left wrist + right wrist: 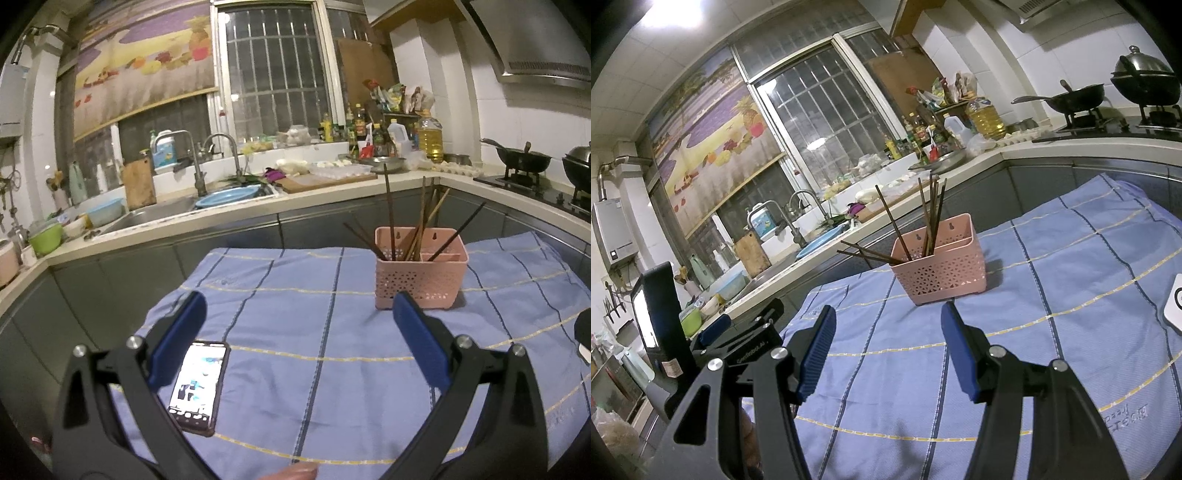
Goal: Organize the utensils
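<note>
A pink perforated utensil basket (421, 273) stands on the blue checked cloth (295, 332); it also shows in the right wrist view (942, 267). Several dark and brown chopsticks (410, 218) stand and lean inside it, also seen in the right wrist view (923, 225). My left gripper (299, 310) is open and empty, just in front and left of the basket. My right gripper (888, 325) is open and empty, in front of the basket. The left gripper (716, 328) shows at the left of the right wrist view.
A lit phone (199, 384) lies on the cloth near my left finger. A white device (1174, 306) sits at the cloth's right edge. Behind runs a kitchen counter (221, 214) with sink, bottles and a stove with woks (524, 158).
</note>
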